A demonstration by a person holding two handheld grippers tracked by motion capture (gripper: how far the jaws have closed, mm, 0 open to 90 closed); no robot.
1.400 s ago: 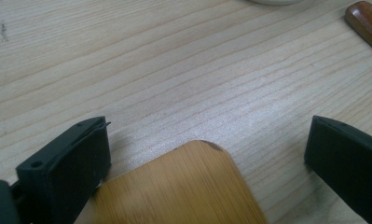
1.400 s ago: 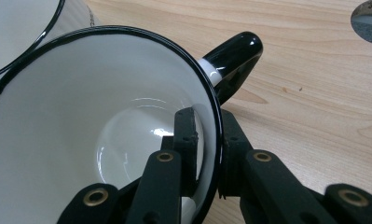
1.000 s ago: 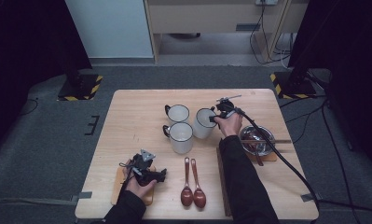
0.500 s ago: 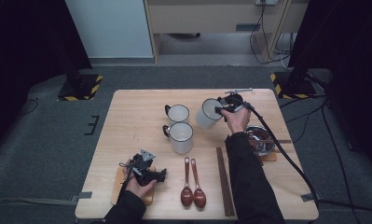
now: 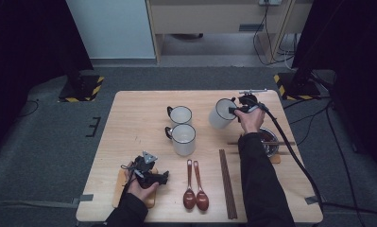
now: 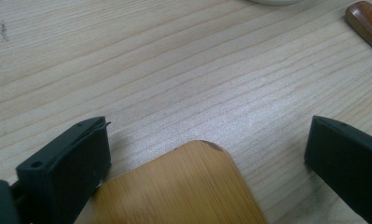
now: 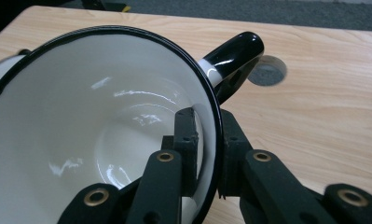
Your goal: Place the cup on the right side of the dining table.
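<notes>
Right gripper [image 5: 233, 109], near the table's far right corner, is clamped on the wall of a white enamel mug with a black rim and black handle [image 5: 221, 113]: in the right gripper view one jaw sits inside the mug [image 7: 99, 135], the other outside, just beside the handle. The mug is tilted and held off the light wooden table [image 5: 143, 101].

Two more white black-rimmed mugs [image 5: 182, 127] stand mid-table, just beside each other.

Left gripper [image 5: 150, 176] is near the front left corner over a small bamboo board [image 6: 183, 191]; its jaws stand wide apart, gripping nothing.

Two brown wooden spoons [image 5: 196, 191] and dark chopsticks [image 5: 227, 182] lie by the front edge. A metal bowl [image 5: 271, 142] sits near the right edge.
</notes>
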